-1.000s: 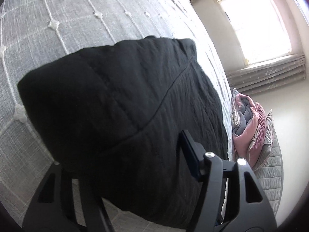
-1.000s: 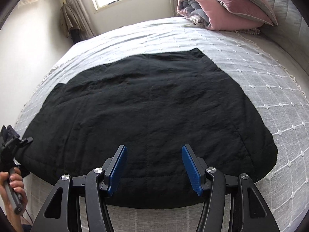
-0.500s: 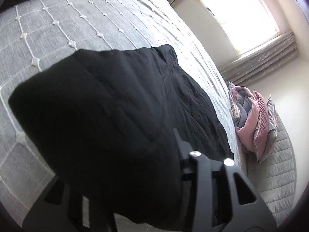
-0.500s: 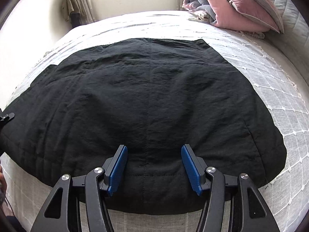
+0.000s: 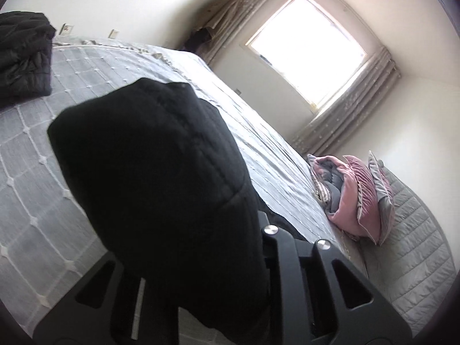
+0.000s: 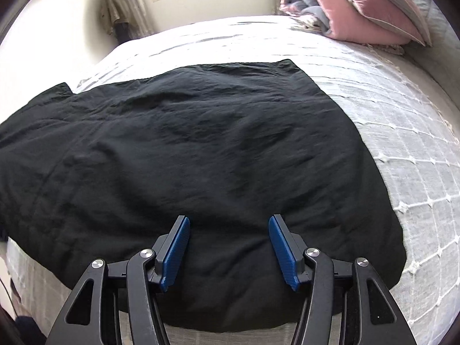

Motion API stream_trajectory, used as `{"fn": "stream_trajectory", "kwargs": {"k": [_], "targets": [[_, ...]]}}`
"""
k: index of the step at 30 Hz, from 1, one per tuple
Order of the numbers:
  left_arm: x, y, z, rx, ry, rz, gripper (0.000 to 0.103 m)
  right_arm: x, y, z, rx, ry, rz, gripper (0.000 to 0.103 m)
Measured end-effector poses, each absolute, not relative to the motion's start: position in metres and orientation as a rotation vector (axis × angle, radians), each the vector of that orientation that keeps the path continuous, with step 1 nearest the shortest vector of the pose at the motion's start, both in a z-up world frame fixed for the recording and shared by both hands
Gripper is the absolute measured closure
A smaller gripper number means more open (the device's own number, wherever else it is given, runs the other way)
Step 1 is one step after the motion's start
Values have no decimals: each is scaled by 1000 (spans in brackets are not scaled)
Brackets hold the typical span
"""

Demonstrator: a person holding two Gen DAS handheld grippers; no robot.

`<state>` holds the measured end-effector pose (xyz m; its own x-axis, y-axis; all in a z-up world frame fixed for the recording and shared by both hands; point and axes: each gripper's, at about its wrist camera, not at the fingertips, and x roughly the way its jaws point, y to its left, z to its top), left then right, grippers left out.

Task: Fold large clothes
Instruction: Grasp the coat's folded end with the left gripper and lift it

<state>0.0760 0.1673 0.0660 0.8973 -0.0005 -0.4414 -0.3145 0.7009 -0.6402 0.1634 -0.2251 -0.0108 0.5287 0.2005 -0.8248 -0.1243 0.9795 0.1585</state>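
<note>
Bunching between the closing left jaws, the black garment (image 5: 161, 178) lifts.

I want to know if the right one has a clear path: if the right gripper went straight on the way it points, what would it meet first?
Most likely the black quilted garment spread on the grey bedspread: the right gripper points down at it with open jaws and nothing in between. How near the cloth is, I cannot tell.

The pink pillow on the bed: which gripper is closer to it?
Hard to say. The left gripper, closing on the black garment, and the open right gripper at its near edge both sit far from the pink pillow.
</note>
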Motion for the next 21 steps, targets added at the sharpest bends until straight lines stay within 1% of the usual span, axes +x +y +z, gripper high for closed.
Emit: {"fn": "stream_trajectory", "kwargs": {"k": [3, 6, 10, 14, 18, 21], "targets": [[78, 178, 59, -801, 448, 181, 81, 163, -210, -15, 32, 1006, 211, 46], [78, 173, 62, -749, 447, 168, 81, 162, -197, -17, -85, 999, 186, 46], [75, 155, 76, -671, 404, 130, 80, 163, -206, -11, -37, 1003, 187, 46], [76, 134, 85, -587, 397, 112, 80, 150, -193, 9, -47, 900, 252, 46], [75, 103, 101, -440, 364, 76, 80, 142, -166, 10, -128, 895, 321, 46], [74, 83, 109, -360, 341, 38, 80, 132, -144, 12, -150, 858, 387, 46]]}}
